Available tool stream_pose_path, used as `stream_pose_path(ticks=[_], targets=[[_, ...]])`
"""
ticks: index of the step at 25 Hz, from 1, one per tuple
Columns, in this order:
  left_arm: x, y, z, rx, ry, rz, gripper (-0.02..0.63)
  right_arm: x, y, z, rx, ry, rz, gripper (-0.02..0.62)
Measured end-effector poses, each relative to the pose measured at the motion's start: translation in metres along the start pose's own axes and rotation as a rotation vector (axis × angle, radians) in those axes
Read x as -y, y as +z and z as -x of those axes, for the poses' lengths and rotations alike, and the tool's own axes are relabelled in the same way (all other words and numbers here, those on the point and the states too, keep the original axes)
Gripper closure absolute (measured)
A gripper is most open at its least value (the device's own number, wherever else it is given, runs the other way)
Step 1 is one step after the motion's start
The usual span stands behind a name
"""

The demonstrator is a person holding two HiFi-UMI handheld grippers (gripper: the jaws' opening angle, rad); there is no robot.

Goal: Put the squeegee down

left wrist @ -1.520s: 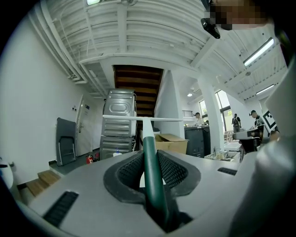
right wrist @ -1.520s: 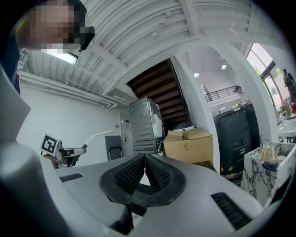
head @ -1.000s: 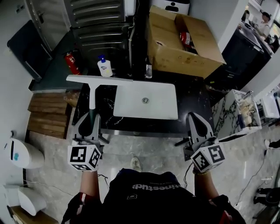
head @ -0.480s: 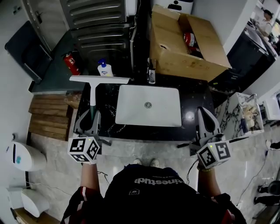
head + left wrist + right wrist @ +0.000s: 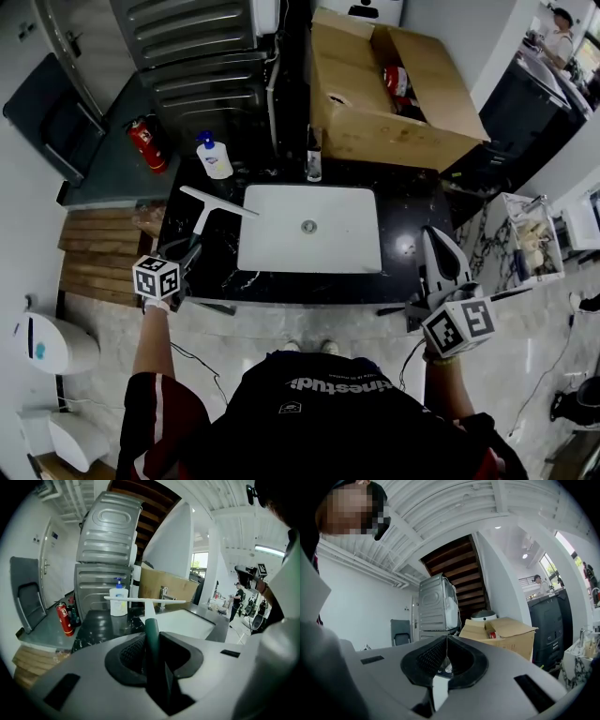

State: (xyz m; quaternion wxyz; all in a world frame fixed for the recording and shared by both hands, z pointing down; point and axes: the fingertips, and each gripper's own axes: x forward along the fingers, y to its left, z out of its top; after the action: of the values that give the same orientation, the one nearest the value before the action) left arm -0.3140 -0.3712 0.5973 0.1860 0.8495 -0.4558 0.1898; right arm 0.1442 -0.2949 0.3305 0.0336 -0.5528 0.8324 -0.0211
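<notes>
The squeegee (image 5: 208,208) has a long white blade and a white stem that ends in a dark green handle. My left gripper (image 5: 190,249) is shut on that handle, low over the left end of the black counter (image 5: 412,220). The blade slants above the counter beside the sink's left rim. In the left gripper view the green handle (image 5: 151,630) runs out between the jaws of the left gripper (image 5: 152,641), and the blade lies crosswise ahead. My right gripper (image 5: 439,242) hangs at the counter's front right. It is shut and holds nothing, with the jaws meeting (image 5: 446,638).
A white sink basin (image 5: 309,227) fills the middle of the counter, with a faucet (image 5: 314,155) behind it. A soap bottle (image 5: 214,157) stands at the back left. A red fire extinguisher (image 5: 145,145) and a wooden pallet (image 5: 98,253) are further left. An open cardboard box (image 5: 394,94) sits behind.
My left gripper has dropped down and to the left with the squeegee, whose blade now slants low by the sink. The right gripper shifted slightly right earlier and now holds still.
</notes>
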Motion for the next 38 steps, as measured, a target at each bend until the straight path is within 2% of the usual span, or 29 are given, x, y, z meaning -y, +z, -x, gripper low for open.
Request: stream_pose_path(ticks=[4, 8, 14, 17, 20, 23, 27, 28, 29, 32, 33, 35, 38], targets=[[-0.025, -0.049, -0.024, -0.155, 0.000, 0.004, 0.508, -0.001, 0.000, -0.001, -0.008, 0.002, 0.004, 0.555], [-0.028, -0.081, -0.035, -0.283, 0.004, -0.059, 0.507, 0.001, -0.001, 0.000, -0.016, -0.008, 0.010, 0.555], [-0.033, -0.102, -0.043, -0.343, -0.003, -0.049, 0.506, 0.003, -0.004, -0.004, -0.023, -0.013, 0.008, 0.555], [-0.033, -0.101, -0.042, -0.330, 0.015, -0.010, 0.502, 0.002, -0.006, -0.007, -0.025, -0.005, 0.005, 0.555], [-0.035, -0.099, -0.036, -0.311, 0.035, 0.013, 0.408, 0.001, -0.007, -0.009, -0.027, 0.003, 0.001, 0.555], [-0.045, -0.088, -0.020, -0.266, 0.089, 0.017, 0.393, 0.001, -0.009, -0.012, -0.026, 0.011, -0.004, 0.555], [-0.051, -0.051, 0.008, -0.153, 0.195, -0.014, 0.393, -0.005, -0.016, -0.022, -0.036, 0.043, -0.016, 0.555], [-0.048, -0.039, 0.015, -0.116, 0.214, -0.024, 0.398, -0.008, -0.019, -0.027, -0.039, 0.056, -0.019, 0.555], [-0.043, -0.026, 0.020, -0.077, 0.225, -0.032, 0.433, -0.012, -0.021, -0.031, -0.043, 0.070, -0.022, 0.555], [-0.014, 0.021, 0.033, 0.049, 0.211, -0.065, 0.557, -0.027, -0.028, -0.048, -0.055, 0.123, -0.026, 0.555], [-0.001, 0.039, 0.037, 0.094, 0.197, -0.081, 0.575, -0.032, -0.030, -0.054, -0.059, 0.143, -0.025, 0.555], [0.027, 0.076, 0.046, 0.200, 0.168, -0.098, 0.592, -0.046, -0.034, -0.065, -0.065, 0.181, -0.019, 0.555], [0.073, 0.130, 0.064, 0.378, 0.139, -0.058, 0.594, -0.071, -0.030, -0.076, -0.058, 0.243, -0.005, 0.555]])
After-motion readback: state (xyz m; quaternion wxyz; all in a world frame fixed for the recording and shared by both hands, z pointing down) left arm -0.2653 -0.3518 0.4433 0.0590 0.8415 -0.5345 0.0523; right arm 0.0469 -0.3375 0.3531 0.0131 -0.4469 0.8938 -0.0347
